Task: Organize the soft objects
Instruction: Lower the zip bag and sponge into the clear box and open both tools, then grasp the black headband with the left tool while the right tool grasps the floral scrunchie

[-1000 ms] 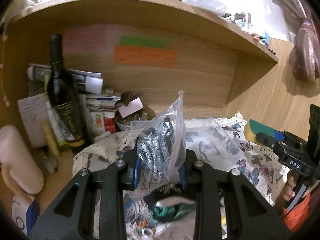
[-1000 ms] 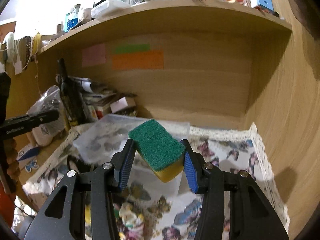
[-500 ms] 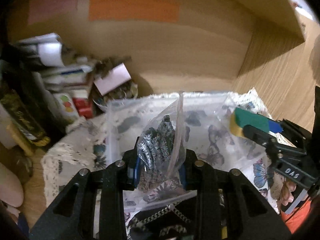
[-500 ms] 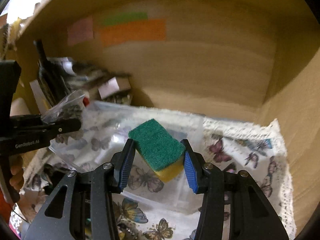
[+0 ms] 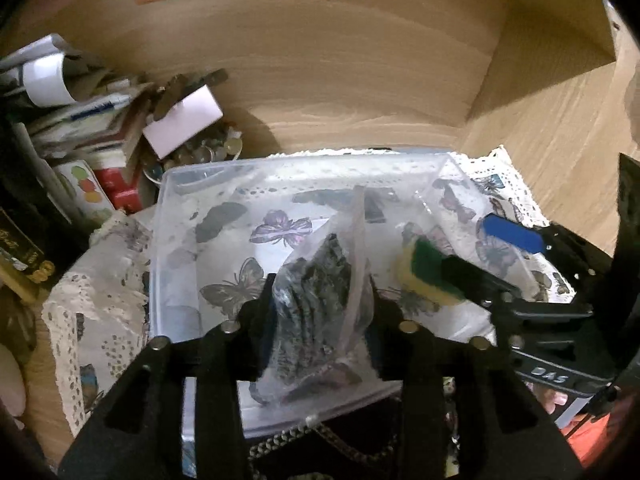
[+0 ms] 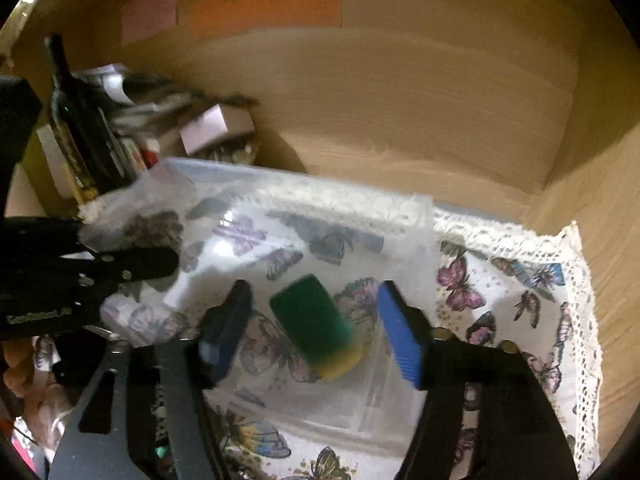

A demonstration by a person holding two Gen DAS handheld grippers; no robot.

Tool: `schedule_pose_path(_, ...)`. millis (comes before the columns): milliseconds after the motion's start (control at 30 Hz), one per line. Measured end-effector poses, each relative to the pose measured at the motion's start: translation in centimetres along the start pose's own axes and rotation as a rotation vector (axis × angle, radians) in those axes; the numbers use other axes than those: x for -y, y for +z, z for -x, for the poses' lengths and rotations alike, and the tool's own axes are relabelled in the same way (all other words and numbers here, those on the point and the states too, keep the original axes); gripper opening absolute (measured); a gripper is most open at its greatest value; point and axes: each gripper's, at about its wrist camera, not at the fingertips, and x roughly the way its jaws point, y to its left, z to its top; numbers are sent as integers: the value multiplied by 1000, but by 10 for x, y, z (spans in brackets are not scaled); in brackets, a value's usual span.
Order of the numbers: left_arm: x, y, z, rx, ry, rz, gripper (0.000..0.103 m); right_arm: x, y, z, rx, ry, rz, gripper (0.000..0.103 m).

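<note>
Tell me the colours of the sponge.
The sponge is dark green on top, yellow underneath; clearest in the right wrist view.

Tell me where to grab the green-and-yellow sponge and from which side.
Pinch the sponge across its long sides from above: green face up, short width suits the open right gripper, and the clear box walls likely block side approaches.

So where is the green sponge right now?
In the right wrist view the green sponge sits between the open fingers of the right gripper, over the clear plastic box; the bag is on its left.
</note>
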Motion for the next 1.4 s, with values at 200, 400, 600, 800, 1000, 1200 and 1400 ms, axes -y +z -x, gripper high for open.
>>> schedule_pose_path(200,4,-2,45,117,19,-19,83,3,1,37,94,12,-13,73)
schedule_pose_path(400,4,-20,88,225,85,-61,101,8,-4,77,185,29,-26,81)
schedule_pose_path(600,0,-52,91,195,114,-97,102,3,-29,96,197,47,-11,81)
schedule_pose_path(800,0,-80,69,121,103,-115,102,0,-66,95,149,97,-33,81)
schedule_pose_path(1000,-3,-92,42,76,80,-71,102,-10,-98,77,44,131,-29,61)
schedule_pose_path(1200,-5,-96,43,104,31,-49,85,-18,-112,56,-57,173,-14,37)
schedule_pose_path(1400,0,-101,54,137,89,-96,51,-21,-119,50,-81,181,-2,17)
